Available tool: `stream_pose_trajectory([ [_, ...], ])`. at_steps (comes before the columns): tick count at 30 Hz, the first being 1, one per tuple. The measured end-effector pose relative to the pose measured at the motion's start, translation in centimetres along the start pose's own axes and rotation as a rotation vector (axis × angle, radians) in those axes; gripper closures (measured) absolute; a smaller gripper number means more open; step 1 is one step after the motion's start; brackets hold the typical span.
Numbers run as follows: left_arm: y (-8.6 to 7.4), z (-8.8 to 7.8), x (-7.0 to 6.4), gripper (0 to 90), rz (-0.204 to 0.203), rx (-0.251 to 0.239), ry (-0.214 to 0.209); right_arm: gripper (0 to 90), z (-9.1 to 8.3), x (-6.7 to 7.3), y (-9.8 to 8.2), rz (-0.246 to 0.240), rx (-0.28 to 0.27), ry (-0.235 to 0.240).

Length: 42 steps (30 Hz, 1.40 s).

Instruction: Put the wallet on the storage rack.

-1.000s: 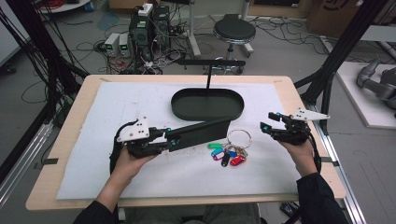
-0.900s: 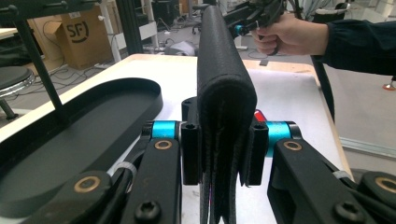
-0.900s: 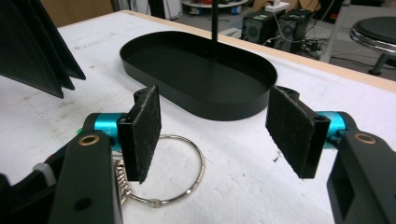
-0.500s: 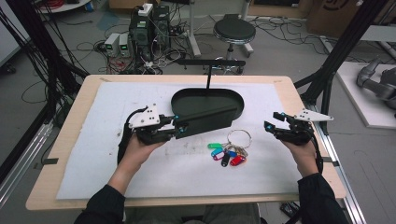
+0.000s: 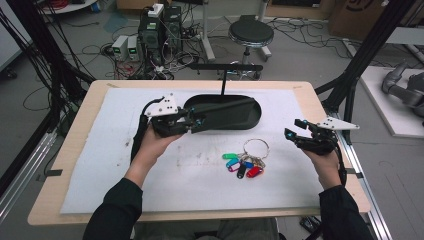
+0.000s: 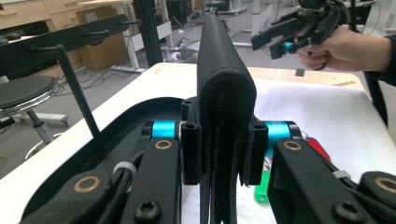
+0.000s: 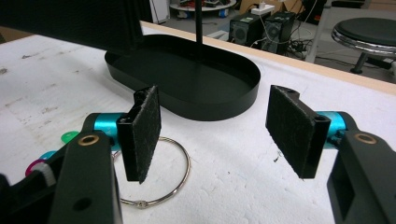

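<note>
Left gripper [image 5: 192, 121] fingers clamped on black felt wallet [image 6: 224, 93] above black tray [image 5: 250, 119]; right gripper [image 5: 294, 135] fingers apart near key ring [image 5: 256, 148].

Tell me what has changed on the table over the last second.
The left gripper, shut on the black flat strap, carried it away from the person, from beside the key ring to over the black oval tray. The right gripper stayed put, fingers open; key ring and tray did not move.
</note>
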<state>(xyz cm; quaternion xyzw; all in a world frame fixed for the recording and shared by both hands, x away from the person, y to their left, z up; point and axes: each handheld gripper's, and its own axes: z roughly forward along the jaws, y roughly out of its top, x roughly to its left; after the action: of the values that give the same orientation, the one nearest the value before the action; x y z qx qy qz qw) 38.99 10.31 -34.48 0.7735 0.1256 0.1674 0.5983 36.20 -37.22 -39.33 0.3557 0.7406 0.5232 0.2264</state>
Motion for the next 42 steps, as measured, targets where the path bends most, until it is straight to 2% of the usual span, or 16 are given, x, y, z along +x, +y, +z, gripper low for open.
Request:
stream_pose_trajectory([
  [10, 0.4, 2.2, 1.6, 74.2, 0.006, 0.010, 0.012, 36.8, 0.0, -0.1, 0.0, 0.006, -0.006, 0.001],
  [19, -1.1, 4.3, 2.7, 74.2, 0.002, 0.024, 0.044, 36.8, 0.0, -0.2, 0.0, 0.011, -0.011, -0.001],
  [25, -2.0, 5.4, 3.5, 74.3, -0.029, 0.002, 0.064, 36.8, 0.0, -0.3, 0.0, 0.013, -0.013, -0.001],
  [34, -3.2, 6.7, 4.3, 74.3, -0.047, -0.028, 0.094, 36.8, 0.1, -0.4, -0.1, 0.018, -0.010, 0.001],
  [42, -4.3, 7.7, 5.1, 74.3, -0.068, -0.032, 0.126, 36.8, 0.1, -0.4, -0.1, 0.019, -0.013, -0.001],
])
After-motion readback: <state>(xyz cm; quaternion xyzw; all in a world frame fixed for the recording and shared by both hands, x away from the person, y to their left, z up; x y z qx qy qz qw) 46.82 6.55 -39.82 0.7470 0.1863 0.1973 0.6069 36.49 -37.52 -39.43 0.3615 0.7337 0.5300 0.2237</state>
